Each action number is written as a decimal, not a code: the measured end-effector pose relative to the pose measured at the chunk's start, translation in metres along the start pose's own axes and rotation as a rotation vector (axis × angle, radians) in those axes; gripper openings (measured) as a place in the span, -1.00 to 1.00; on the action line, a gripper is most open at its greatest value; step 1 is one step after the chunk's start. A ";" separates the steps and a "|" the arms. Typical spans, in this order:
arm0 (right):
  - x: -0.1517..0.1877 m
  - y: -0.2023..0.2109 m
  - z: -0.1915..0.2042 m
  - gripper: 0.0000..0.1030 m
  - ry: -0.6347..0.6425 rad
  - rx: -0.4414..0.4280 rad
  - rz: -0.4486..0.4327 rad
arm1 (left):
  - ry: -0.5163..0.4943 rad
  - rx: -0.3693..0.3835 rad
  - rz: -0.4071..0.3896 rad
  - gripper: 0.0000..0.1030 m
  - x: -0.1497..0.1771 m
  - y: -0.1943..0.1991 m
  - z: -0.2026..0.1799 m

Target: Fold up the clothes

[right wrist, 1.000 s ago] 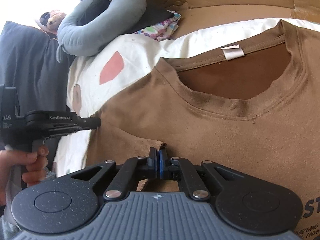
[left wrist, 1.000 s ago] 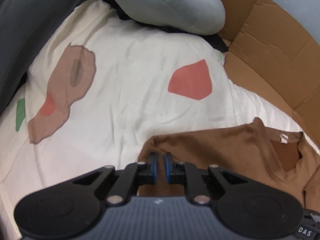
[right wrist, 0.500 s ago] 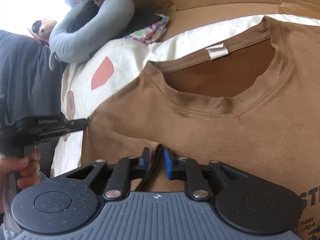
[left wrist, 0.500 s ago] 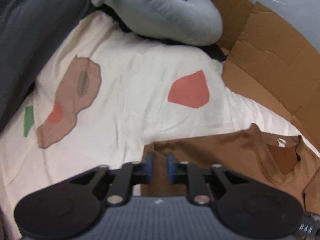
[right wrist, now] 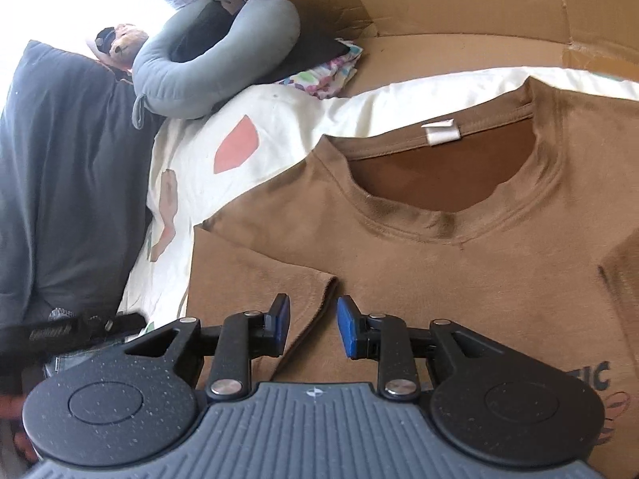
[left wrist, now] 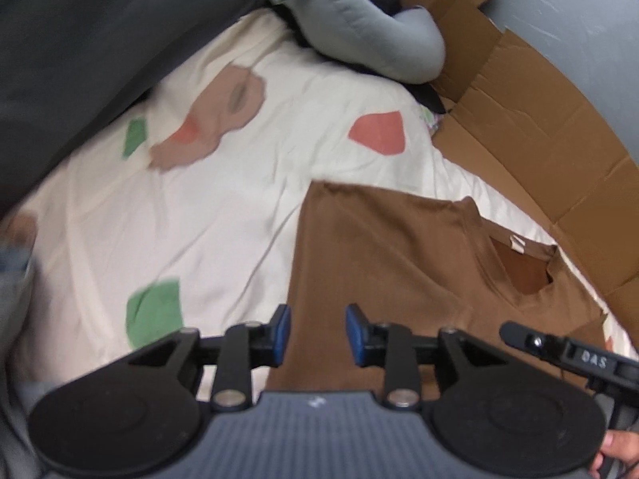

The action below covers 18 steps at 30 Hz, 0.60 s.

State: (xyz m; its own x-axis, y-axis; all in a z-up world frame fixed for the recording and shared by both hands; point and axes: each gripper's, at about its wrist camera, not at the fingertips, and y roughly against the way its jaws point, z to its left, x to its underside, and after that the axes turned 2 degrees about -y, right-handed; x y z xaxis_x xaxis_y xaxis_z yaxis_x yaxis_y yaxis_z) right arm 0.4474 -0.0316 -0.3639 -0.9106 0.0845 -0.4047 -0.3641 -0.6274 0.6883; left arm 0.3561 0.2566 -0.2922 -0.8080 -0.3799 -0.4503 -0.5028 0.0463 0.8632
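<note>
My left gripper [left wrist: 315,333] has just been opening and its blue pads now stand apart over the left edge of the brown T-shirt [left wrist: 399,263], with cloth below the gap but nothing pinched; my right gripper [right wrist: 311,325] has likewise just let go, its pads parted on either side of the sleeve hem [right wrist: 325,299] without pressing on it. The shirt lies in the lower right of the left wrist view, spread on the cream sheet [left wrist: 223,215] with its neckline and white label [right wrist: 441,131] toward the cardboard [left wrist: 559,127], and the left sleeve looks folded in over the chest. The risk I see from here is that the folded sleeve is loose: with both tools free, a pad brushing the hem as I pull away could drag it back out and undo the fold. The sheet is soft and creased, so if I clamp too deep for the next fold I may catch sheet with shirt and pull the whole thing askew. In the lower right of the left wrist view my other tool sits close, and the two could knock together when I reposition. The grey pillow [right wrist: 215,68] in the upper left of the right wrist view is well apart and no worry.
</note>
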 end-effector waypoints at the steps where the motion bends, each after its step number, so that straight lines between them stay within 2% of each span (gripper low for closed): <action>1: 0.000 0.000 0.000 -0.46 0.001 0.004 0.004 | 0.024 0.007 0.000 -0.31 0.005 0.003 0.001; 7: 0.004 -0.003 -0.002 -0.46 0.013 -0.007 0.034 | 0.176 0.037 -0.018 -0.29 0.045 0.008 0.005; 12: 0.005 -0.010 -0.004 -0.46 0.003 -0.022 0.033 | 0.206 0.033 -0.013 -0.29 0.070 -0.001 -0.004; 18: 0.005 -0.024 -0.003 -0.46 0.004 -0.037 0.040 | 0.223 0.045 0.042 -0.30 0.087 -0.022 -0.011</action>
State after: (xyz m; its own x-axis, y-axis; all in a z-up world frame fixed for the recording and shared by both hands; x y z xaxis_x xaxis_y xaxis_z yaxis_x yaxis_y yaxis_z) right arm 0.4524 -0.0182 -0.3841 -0.9234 0.0559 -0.3799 -0.3202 -0.6581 0.6815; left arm 0.3007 0.2121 -0.3475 -0.7434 -0.5711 -0.3483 -0.4875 0.1060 0.8666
